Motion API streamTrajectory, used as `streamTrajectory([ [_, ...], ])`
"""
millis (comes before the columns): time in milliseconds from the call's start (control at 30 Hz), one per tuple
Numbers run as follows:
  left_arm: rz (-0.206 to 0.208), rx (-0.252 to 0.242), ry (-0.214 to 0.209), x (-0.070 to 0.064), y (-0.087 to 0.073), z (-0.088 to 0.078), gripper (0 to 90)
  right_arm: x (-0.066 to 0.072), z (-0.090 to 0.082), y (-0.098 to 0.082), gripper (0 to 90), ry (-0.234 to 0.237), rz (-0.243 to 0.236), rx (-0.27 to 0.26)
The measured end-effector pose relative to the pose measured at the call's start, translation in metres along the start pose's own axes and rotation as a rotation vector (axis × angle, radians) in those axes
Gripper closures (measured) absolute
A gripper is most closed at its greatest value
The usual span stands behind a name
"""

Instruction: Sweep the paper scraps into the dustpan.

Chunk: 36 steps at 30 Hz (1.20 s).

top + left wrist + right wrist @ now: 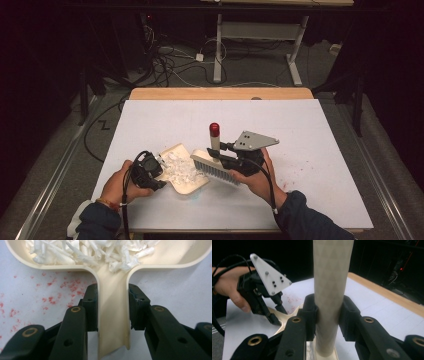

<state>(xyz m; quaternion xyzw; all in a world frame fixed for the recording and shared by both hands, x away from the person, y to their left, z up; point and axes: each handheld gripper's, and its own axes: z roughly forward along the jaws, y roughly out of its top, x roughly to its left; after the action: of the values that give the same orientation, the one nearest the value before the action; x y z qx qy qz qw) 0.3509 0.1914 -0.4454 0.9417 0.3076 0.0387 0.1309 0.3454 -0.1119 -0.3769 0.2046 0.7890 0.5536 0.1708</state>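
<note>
I've got one dustpan (186, 176) lying flat on the white table (310, 150), my left gripper (113, 312) clamped on its narrow handle, which feels like the right place: stiff plastic, light, but smooth enough to twist if I tip it. My right gripper (329, 315) is closed around the textured handle of the one brush (216, 167), red cap up, bristles down at the pan's mouth. The paper shreds (92, 251) are too many to count; they sit heaped inside the pan, feather-light and likely to scatter at a quick flick. Red specks (57, 290) dot the table beside it.
</note>
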Motion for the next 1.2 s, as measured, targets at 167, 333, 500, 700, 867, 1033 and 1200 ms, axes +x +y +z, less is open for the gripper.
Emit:
streamTrajectory([
  [167,0.000,0.002,0.002,-0.001,-0.001,0.000,63.5,-0.010,-0.015,0.003,70.8,-0.040,0.020,-0.030],
  [333,-0.003,0.004,-0.001,-0.001,-0.001,-0.001,63.5,-0.016,-0.017,-0.007,70.8,-0.146,-0.011,-0.020],
  [500,-0.005,0.009,-0.002,-0.001,0.000,0.000,63.5,-0.016,-0.004,-0.022,70.8,-0.152,-0.013,0.030],
  [700,-0.006,0.014,-0.001,-0.002,0.000,0.002,63.5,0.007,0.005,-0.020,70.7,-0.065,-0.009,0.032],
  [867,-0.008,0.011,0.001,-0.003,0.000,0.002,63.5,0.026,0.015,-0.017,70.8,-0.001,-0.030,-0.003],
  [1033,-0.008,0.010,-0.002,-0.003,0.000,0.002,63.5,0.034,0.015,-0.010,70.8,0.035,-0.049,-0.019],
  [1200,-0.008,0.009,-0.003,-0.003,-0.001,0.001,63.5,0.027,0.010,-0.005,70.8,0.004,-0.055,-0.032],
])
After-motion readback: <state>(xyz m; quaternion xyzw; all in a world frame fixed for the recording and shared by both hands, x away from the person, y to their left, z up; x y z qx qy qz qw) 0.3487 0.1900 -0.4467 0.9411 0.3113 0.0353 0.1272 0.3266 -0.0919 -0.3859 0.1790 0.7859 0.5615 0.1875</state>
